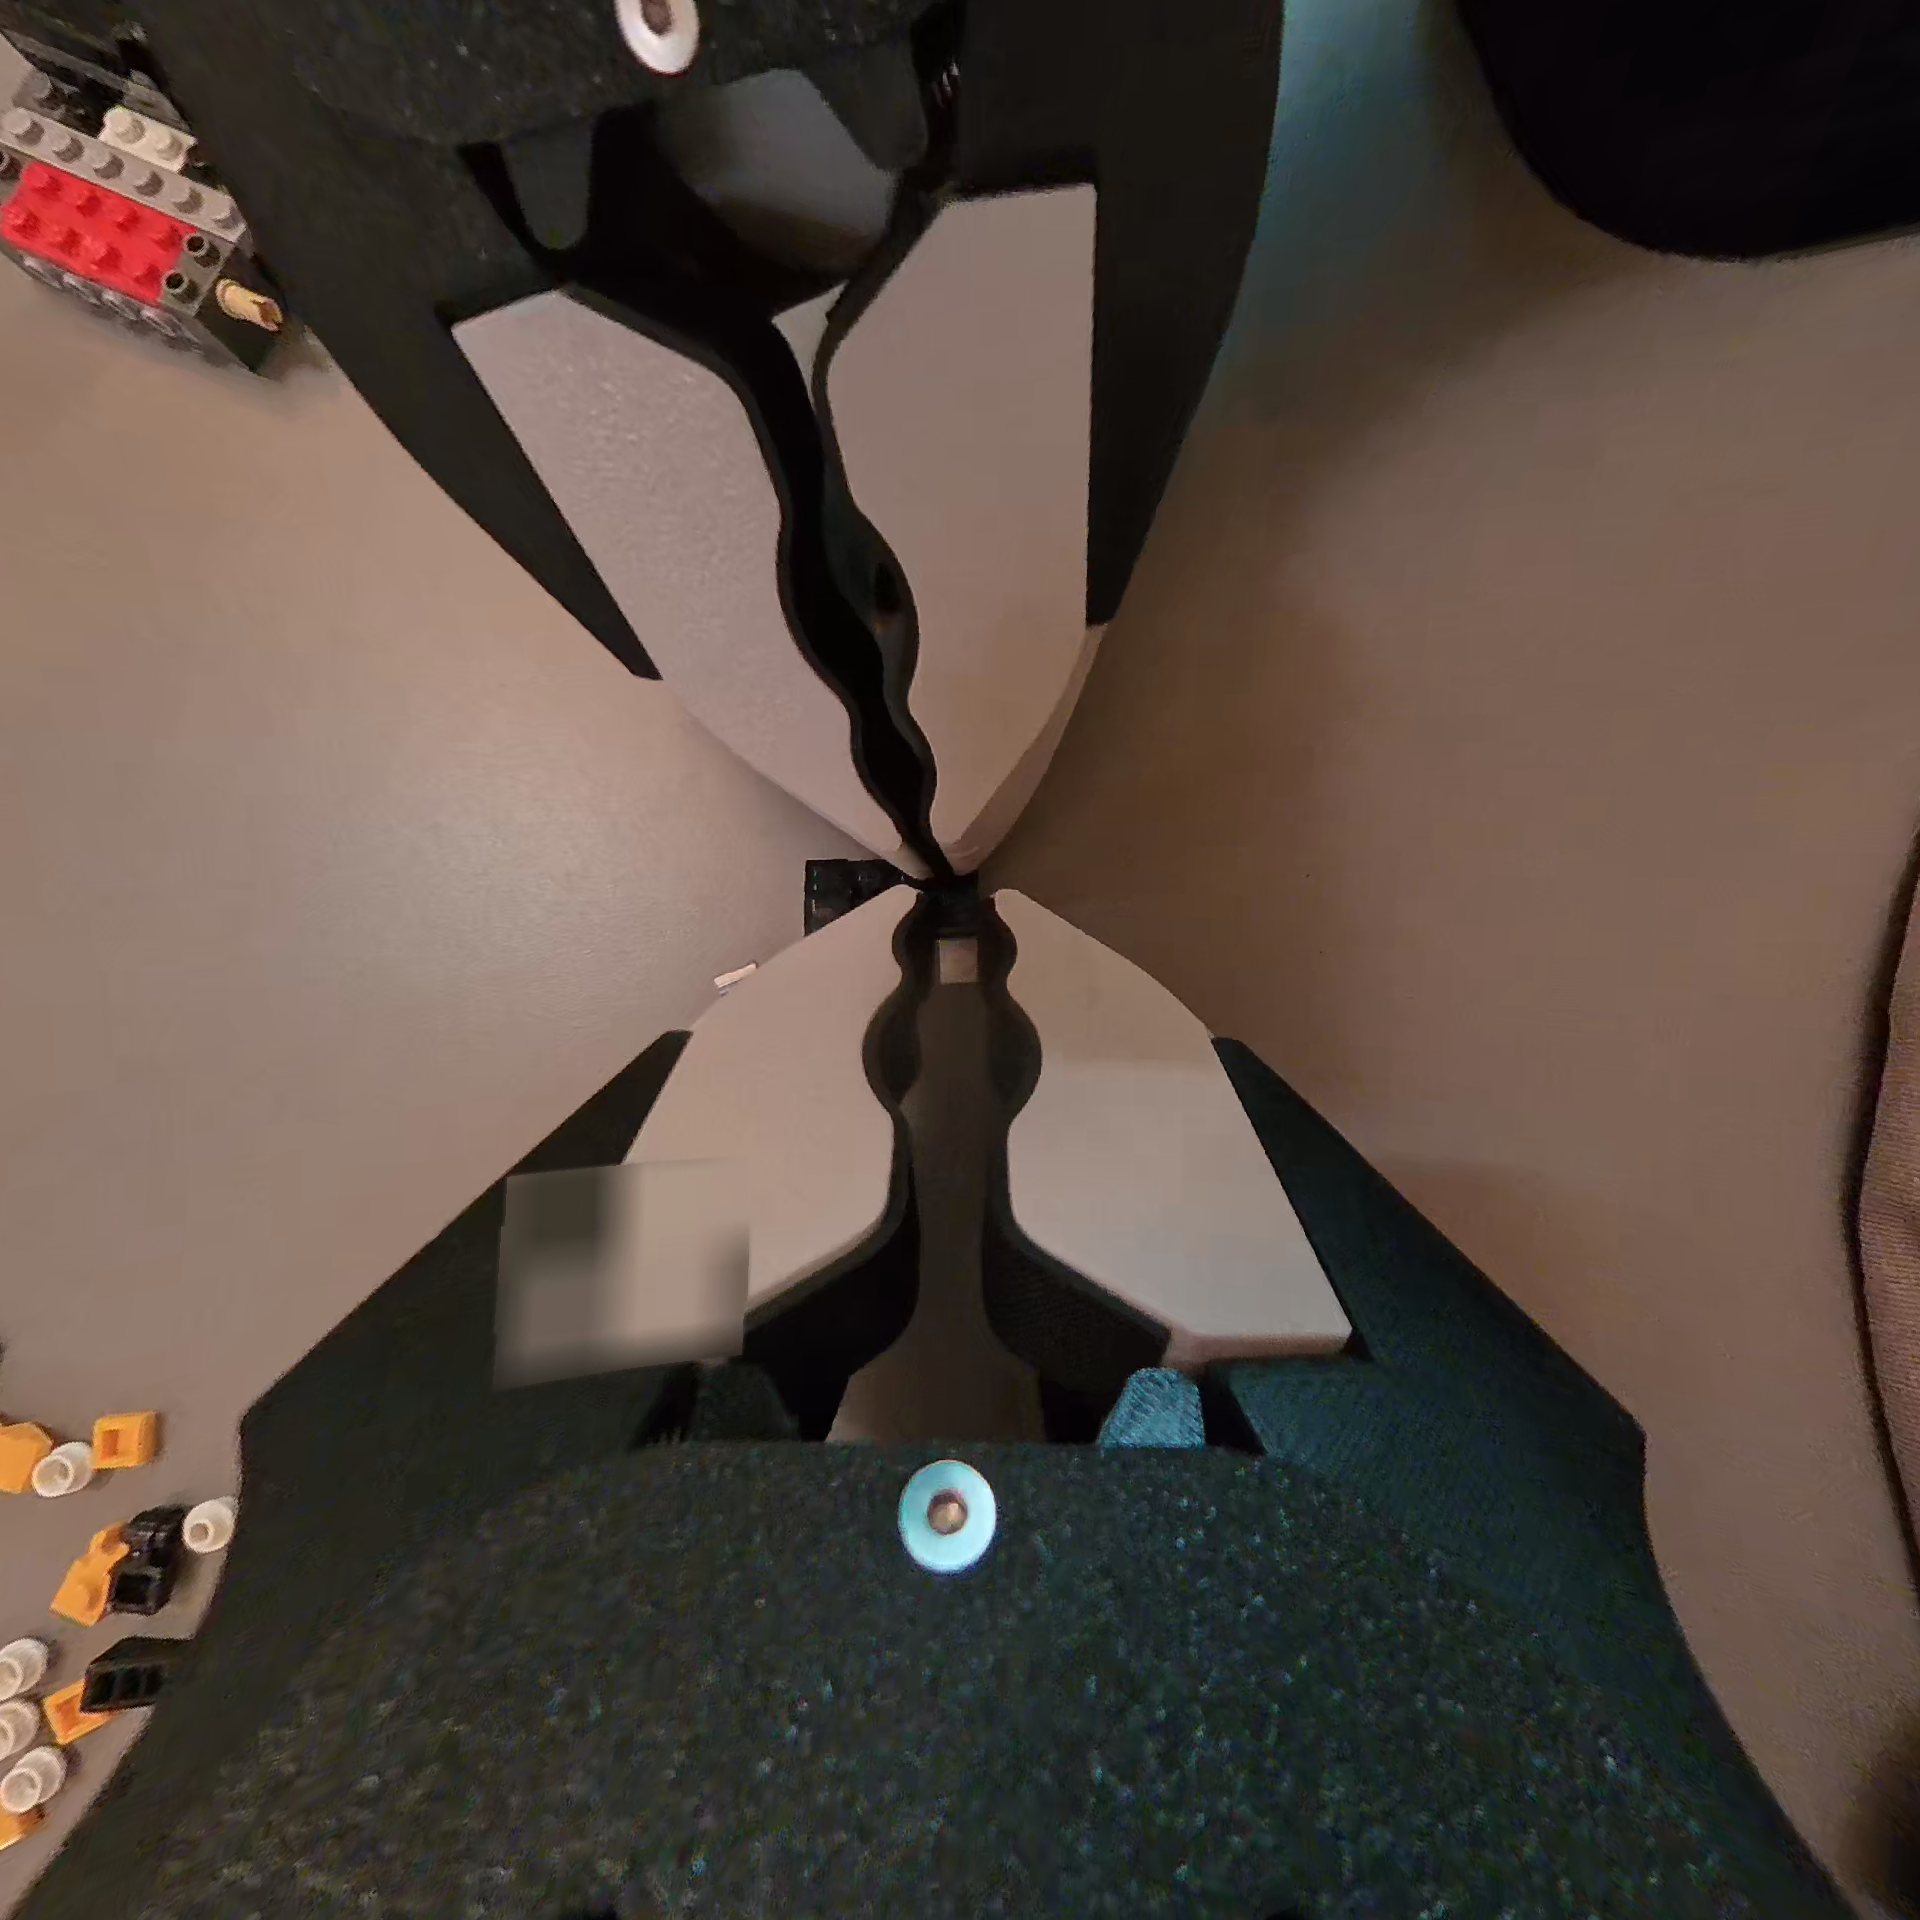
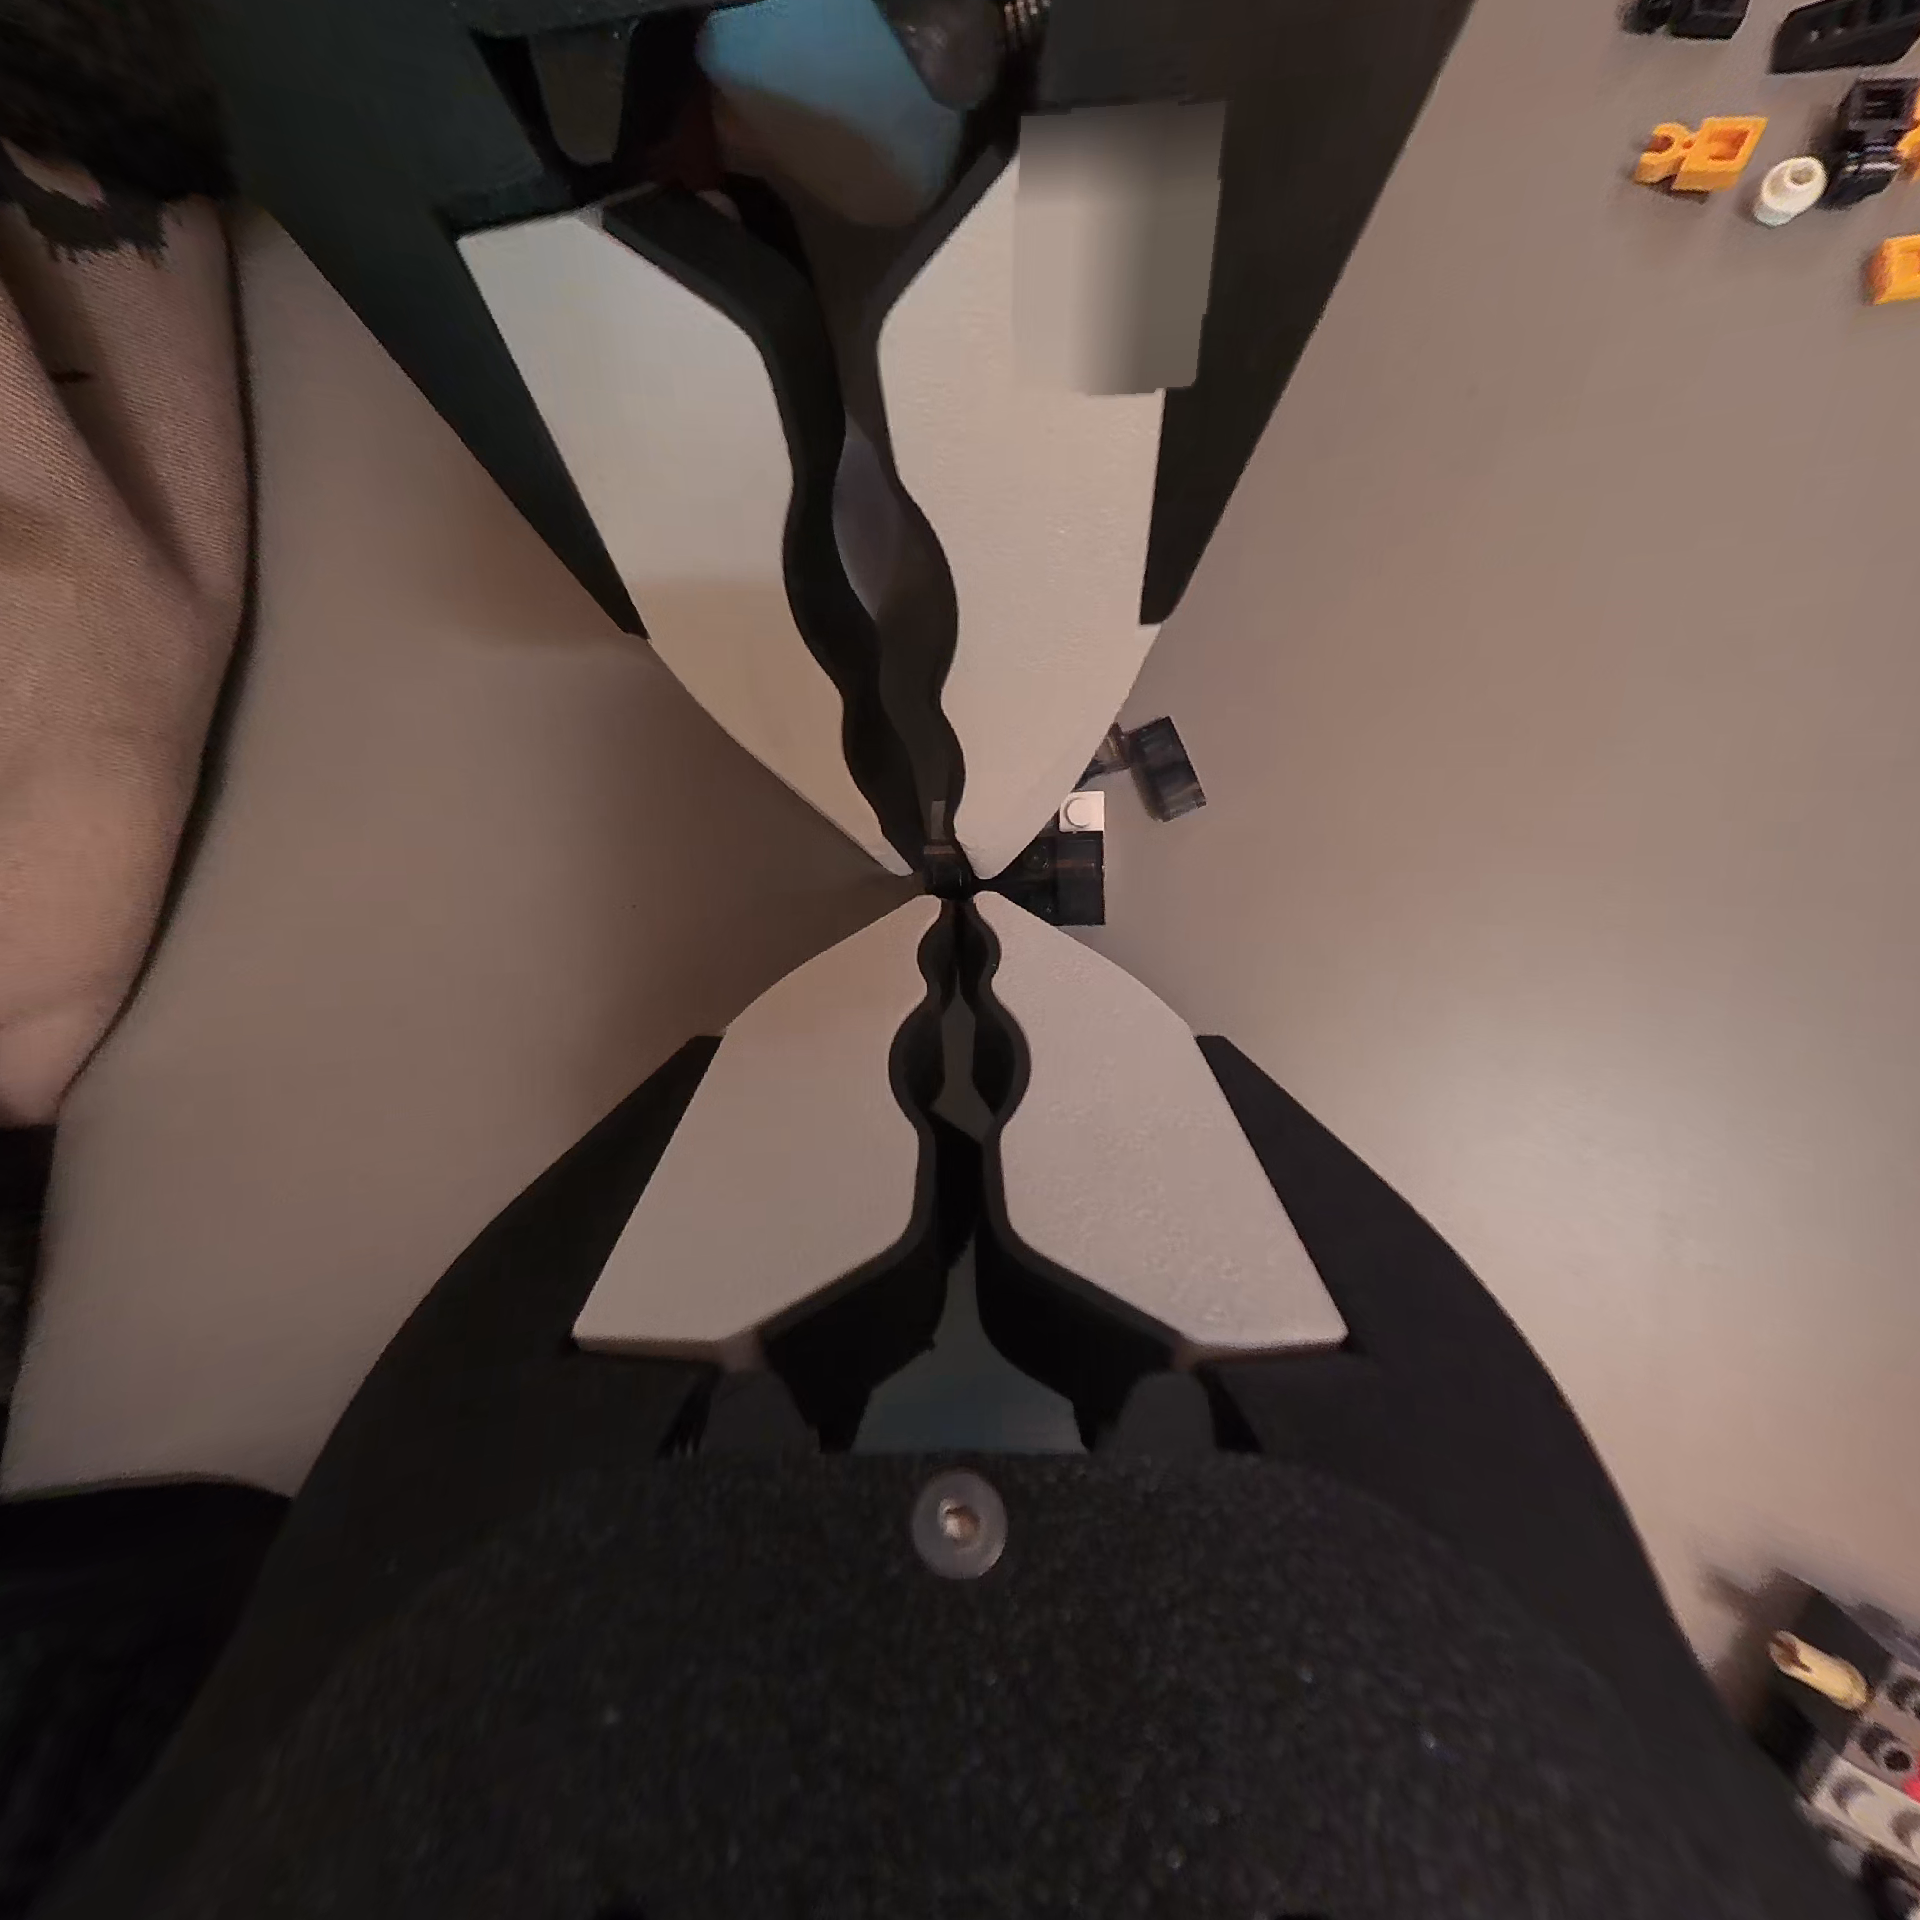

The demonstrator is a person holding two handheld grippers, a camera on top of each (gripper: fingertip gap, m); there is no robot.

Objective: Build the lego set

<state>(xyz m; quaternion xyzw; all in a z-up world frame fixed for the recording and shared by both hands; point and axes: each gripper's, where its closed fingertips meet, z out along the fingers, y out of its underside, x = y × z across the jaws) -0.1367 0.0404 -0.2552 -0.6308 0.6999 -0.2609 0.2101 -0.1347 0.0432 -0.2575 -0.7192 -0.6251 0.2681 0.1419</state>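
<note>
**Two wrist cameras, tip to tip**

Each camera sits behind its own hand-held gripper, looking forward along the fingers and steeply down at the bench (image 1: 312,831) from close range. The two views face one another: each shows the opposite hand-held gripper entering from the top. Both share the small black piece (image 1: 836,888) at centre, the loose orange pieces (image 2: 1704,151) and the red-topped model (image 1: 94,223).

Warm, dim indoor light falls softly on the surface (image 1: 1455,831), with a pale sheen left of centre and gentle shadows. Strong wide-angle distortion bends both views. Edge bricks (image 2: 1704,156) smear with blur; the near black fingers (image 2: 810,1195) show grain.
</note>
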